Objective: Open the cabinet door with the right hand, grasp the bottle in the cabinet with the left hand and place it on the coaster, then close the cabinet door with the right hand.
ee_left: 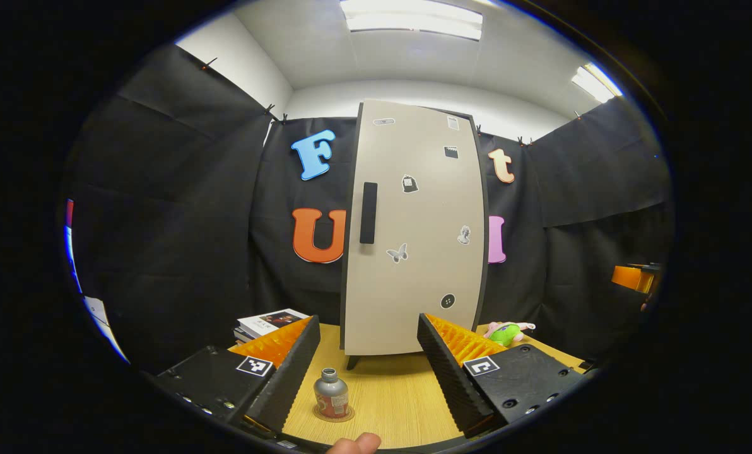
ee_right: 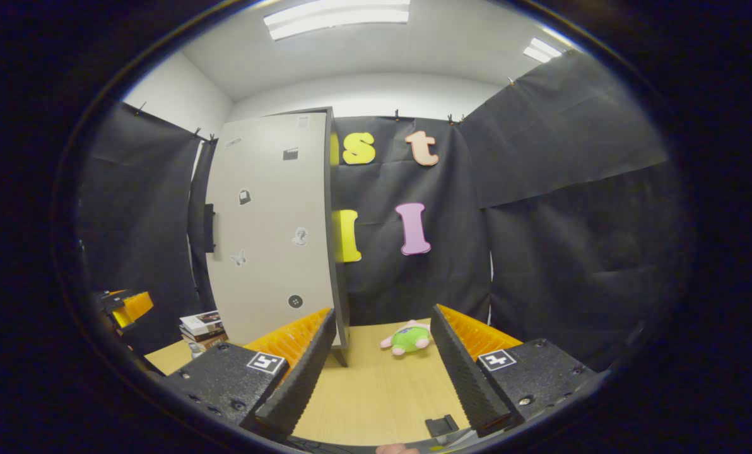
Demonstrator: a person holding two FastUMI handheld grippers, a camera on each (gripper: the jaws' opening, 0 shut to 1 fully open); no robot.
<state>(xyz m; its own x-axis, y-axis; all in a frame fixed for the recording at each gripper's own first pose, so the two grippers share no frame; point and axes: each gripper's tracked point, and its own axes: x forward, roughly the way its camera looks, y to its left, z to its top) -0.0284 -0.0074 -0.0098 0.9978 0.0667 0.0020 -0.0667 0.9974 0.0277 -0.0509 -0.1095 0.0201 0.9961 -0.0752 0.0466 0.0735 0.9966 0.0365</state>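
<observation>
The tall beige cabinet (ee_left: 414, 233) stands on the wooden table with its door shut; a black handle (ee_left: 368, 212) runs down the door's left side. A small silver bottle (ee_left: 330, 393) with a red label stands upright on a round coaster (ee_left: 344, 416) near the table's front. My left gripper (ee_left: 370, 378) is open, the bottle just inside its left finger and touching neither finger. In the right gripper view the cabinet (ee_right: 269, 233) stands to the left and my right gripper (ee_right: 379, 372) is open over bare table, holding nothing. The left gripper (ee_right: 123, 308) shows at the far left there.
A stack of books (ee_left: 269, 323) lies left of the cabinet. A green and pink plush toy (ee_right: 407, 337) lies on the table to the cabinet's right. The other gripper's orange part (ee_left: 631, 277) shows at the far right of the left gripper view. Black cloth walls close in the table.
</observation>
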